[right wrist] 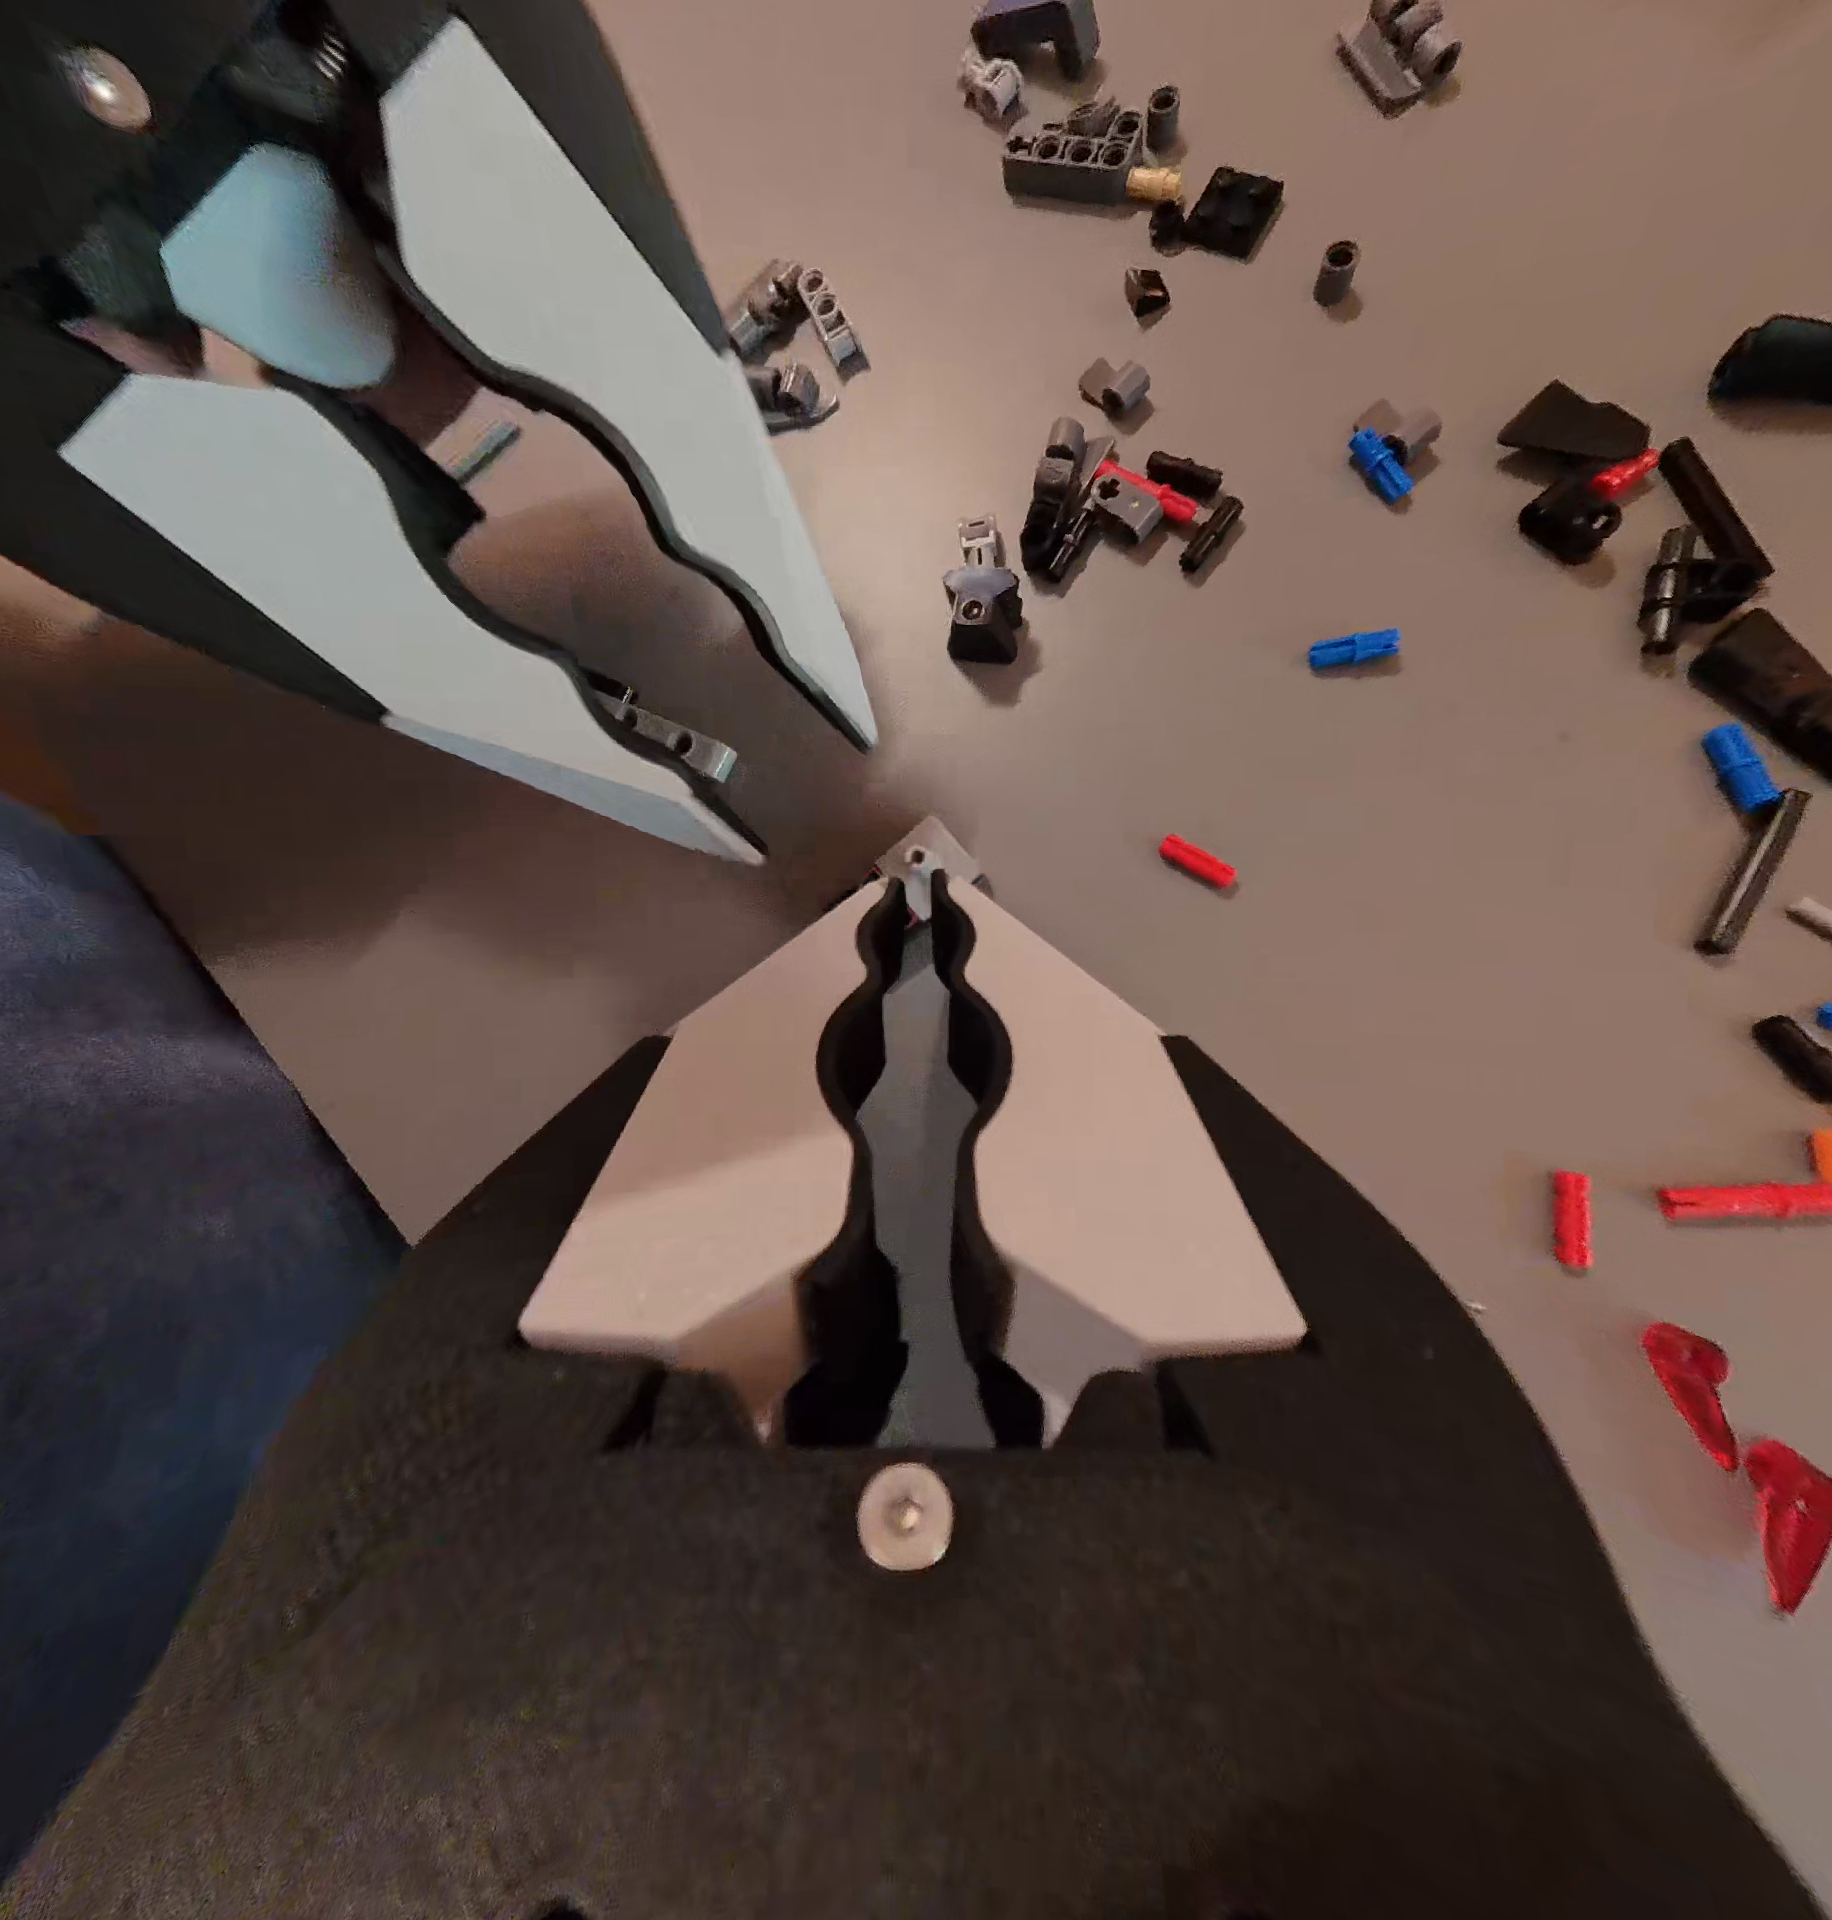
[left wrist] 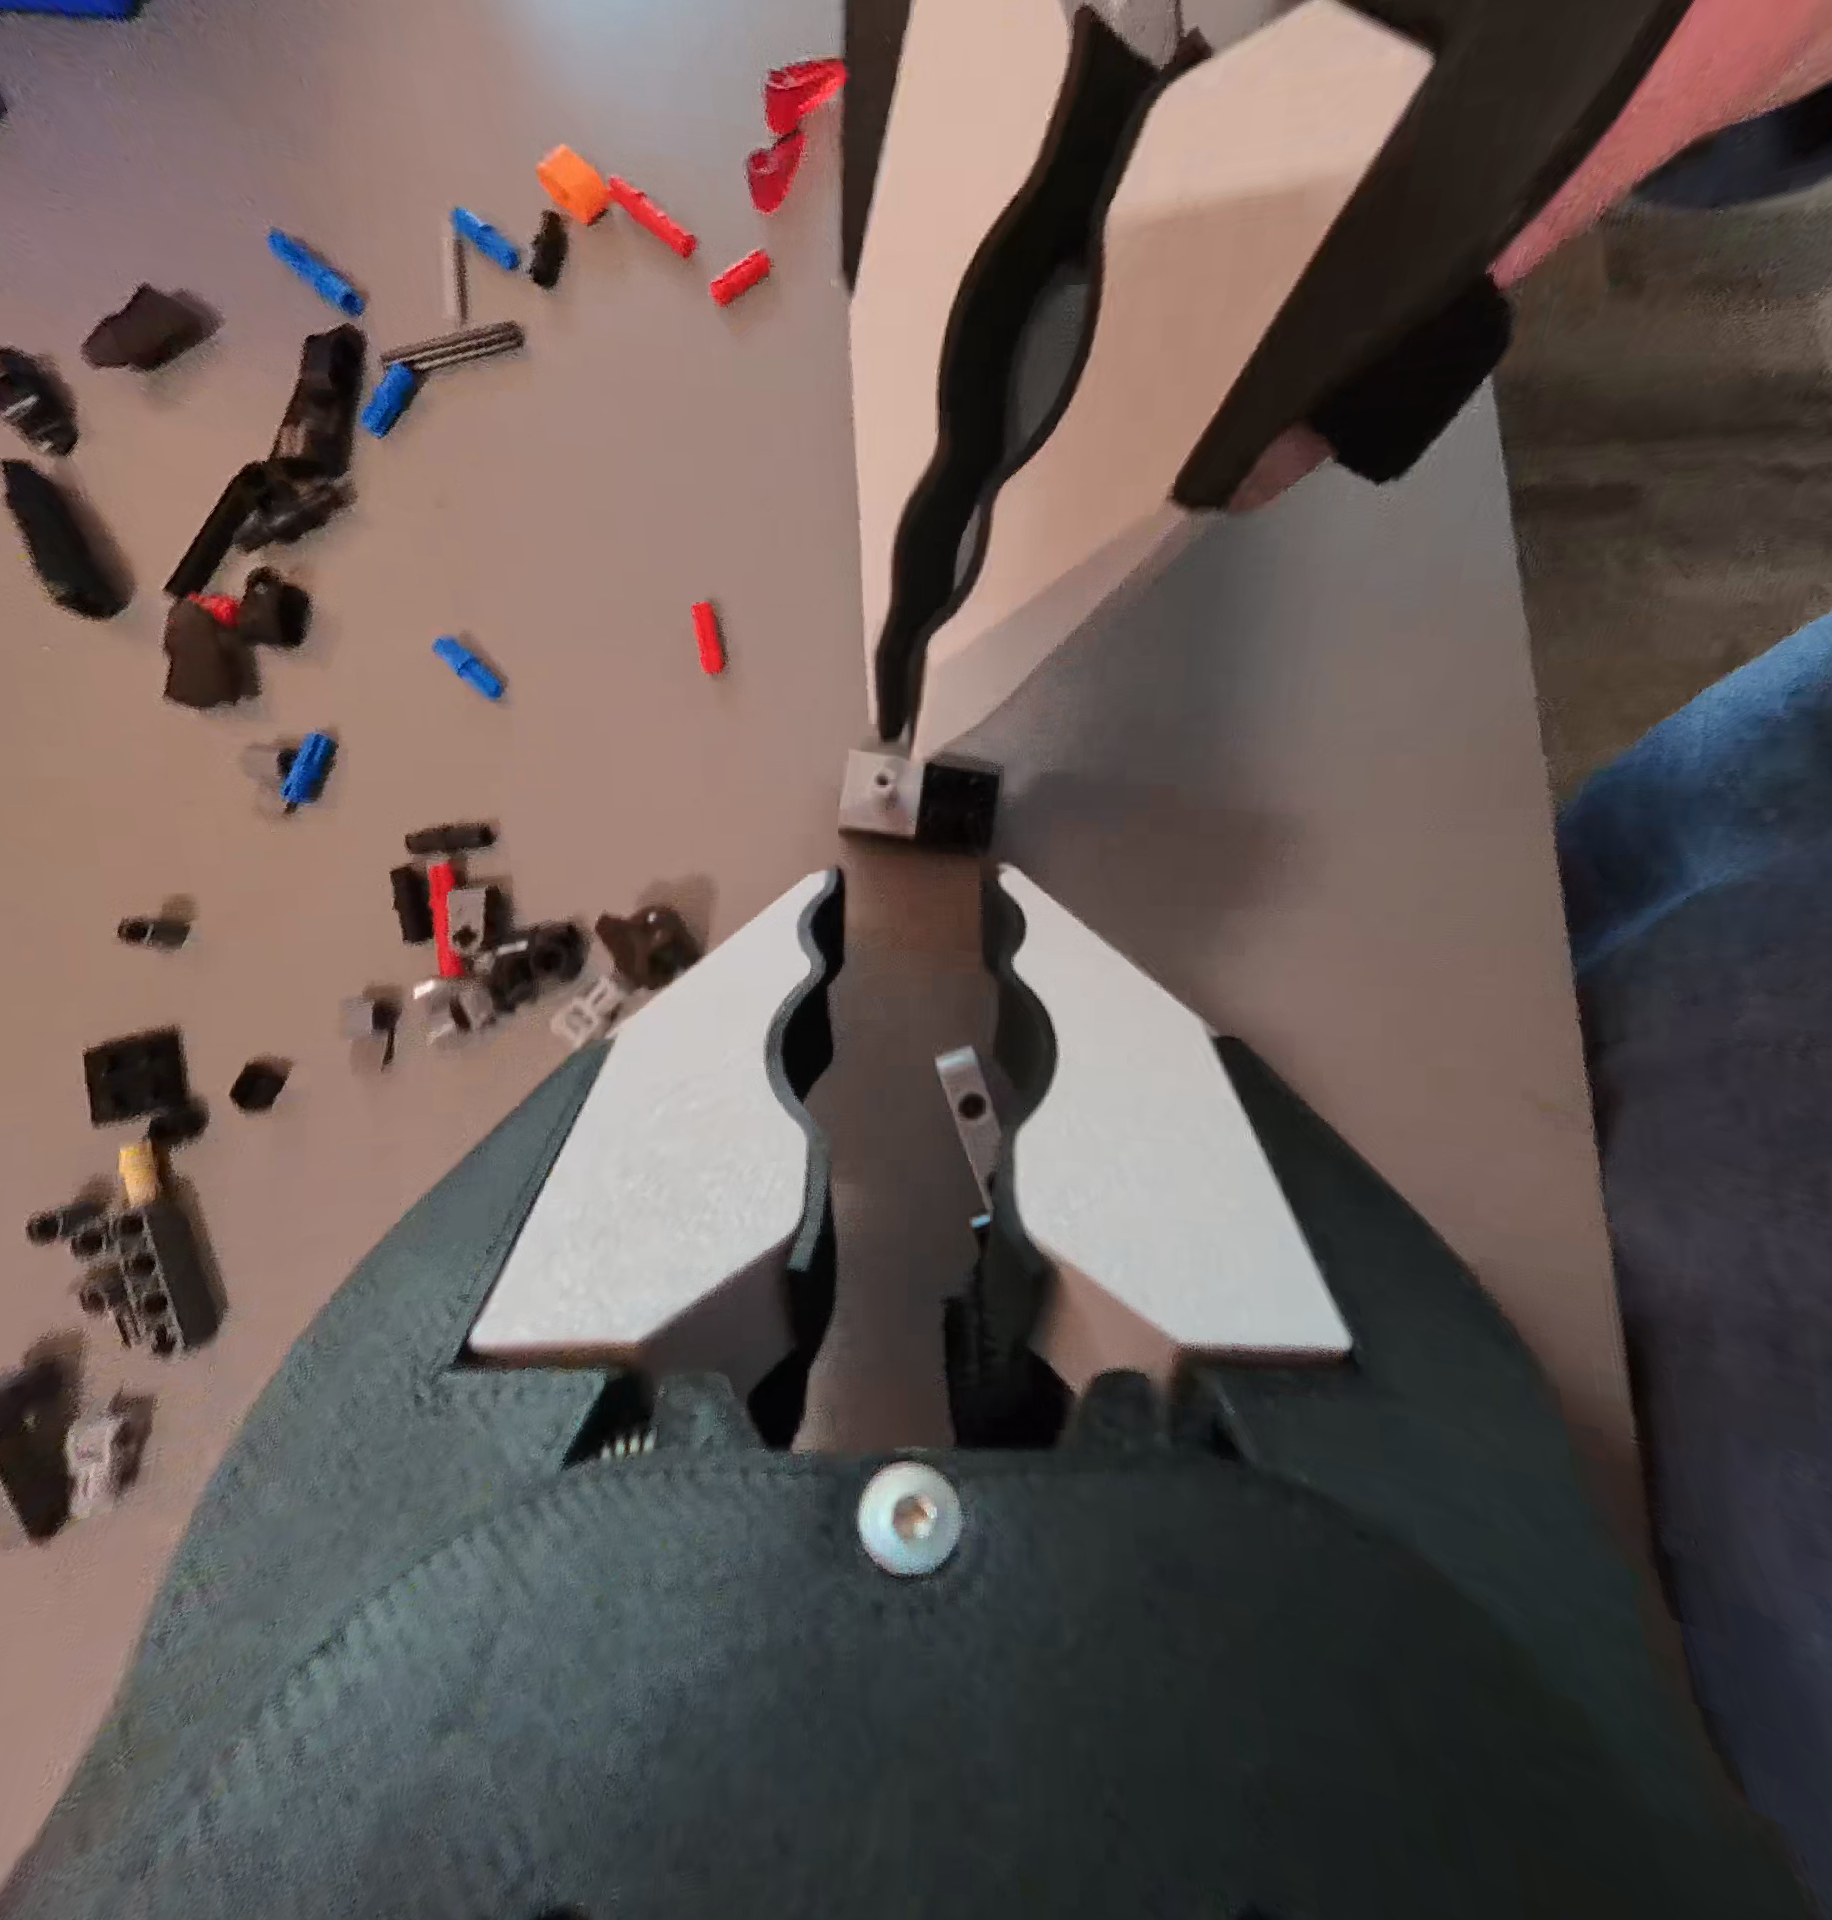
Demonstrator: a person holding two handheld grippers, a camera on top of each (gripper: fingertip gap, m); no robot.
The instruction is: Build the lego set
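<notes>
We pinch the small grey block (left wrist: 874, 790) tight in our right claw (right wrist: 920, 891) near the table (left wrist: 1255, 831) edge, so let's bring the wide-open left claw (left wrist: 917, 883) with its thin grey piece (left wrist: 969, 1117) in slowly.

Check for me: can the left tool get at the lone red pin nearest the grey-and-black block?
Probably not yet. The left tool is open, but a grey beam sits against one finger. The red pin lies clear on the table, off to the side.
</notes>
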